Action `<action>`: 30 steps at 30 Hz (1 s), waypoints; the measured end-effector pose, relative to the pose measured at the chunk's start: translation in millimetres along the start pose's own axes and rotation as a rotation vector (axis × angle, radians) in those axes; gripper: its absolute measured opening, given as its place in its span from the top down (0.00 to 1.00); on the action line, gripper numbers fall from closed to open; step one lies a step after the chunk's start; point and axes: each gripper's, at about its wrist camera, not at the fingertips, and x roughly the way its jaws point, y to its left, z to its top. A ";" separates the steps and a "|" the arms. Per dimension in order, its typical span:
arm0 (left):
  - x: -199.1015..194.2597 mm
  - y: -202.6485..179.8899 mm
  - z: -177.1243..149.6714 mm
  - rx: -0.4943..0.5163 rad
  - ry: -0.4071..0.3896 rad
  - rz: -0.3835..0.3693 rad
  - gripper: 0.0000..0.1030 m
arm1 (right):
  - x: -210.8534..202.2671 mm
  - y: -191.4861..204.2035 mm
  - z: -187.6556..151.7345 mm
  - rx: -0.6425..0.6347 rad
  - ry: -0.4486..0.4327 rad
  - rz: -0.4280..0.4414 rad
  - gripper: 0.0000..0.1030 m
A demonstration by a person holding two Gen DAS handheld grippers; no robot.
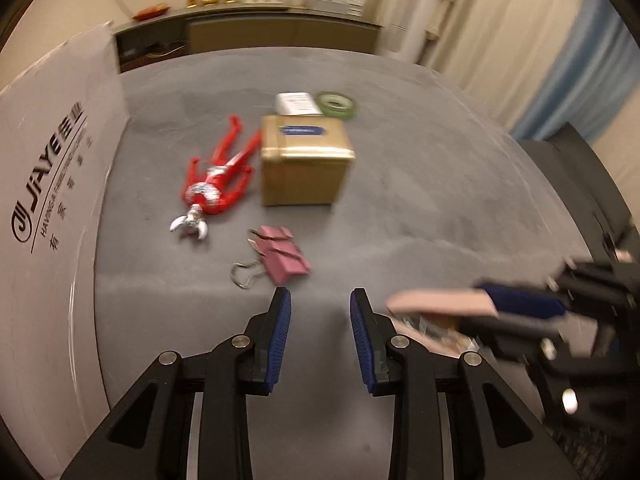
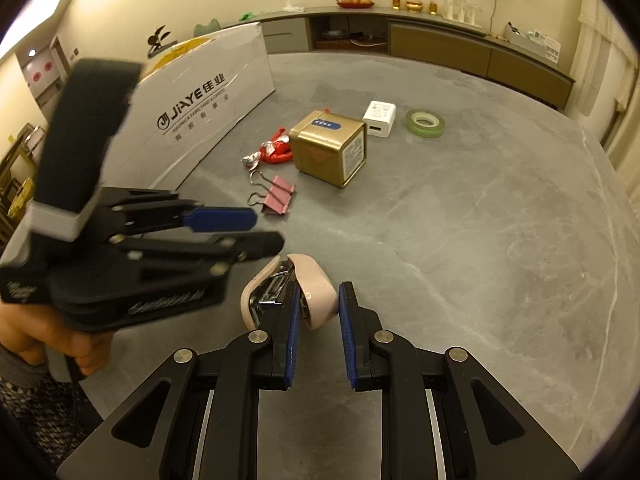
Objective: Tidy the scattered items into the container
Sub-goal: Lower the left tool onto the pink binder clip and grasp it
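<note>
the right tongs [image 2: 318, 312] grip the pink stapler [image 2: 316, 292] by its end, left tongs [image 1: 320, 312] spread wide with nothing in them, so it may slip and fall on the counter [image 2: 480, 240].

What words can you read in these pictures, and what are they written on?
"JiAYE" with Chinese characters: on the big white board standing at the table's left edge.
"HAVING A FAMILY..." under it: the rest is too small to read.
Blue label on the gold tin: blurred.
Side label of the tin: too small.
Print on the white charger: too small.
Script on the left hand-held gripper: blurred.
</note>
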 end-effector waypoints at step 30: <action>-28.6 8.5 6.4 0.051 -0.133 0.032 0.33 | -24.4 -23.9 -7.4 0.053 -0.031 0.023 0.81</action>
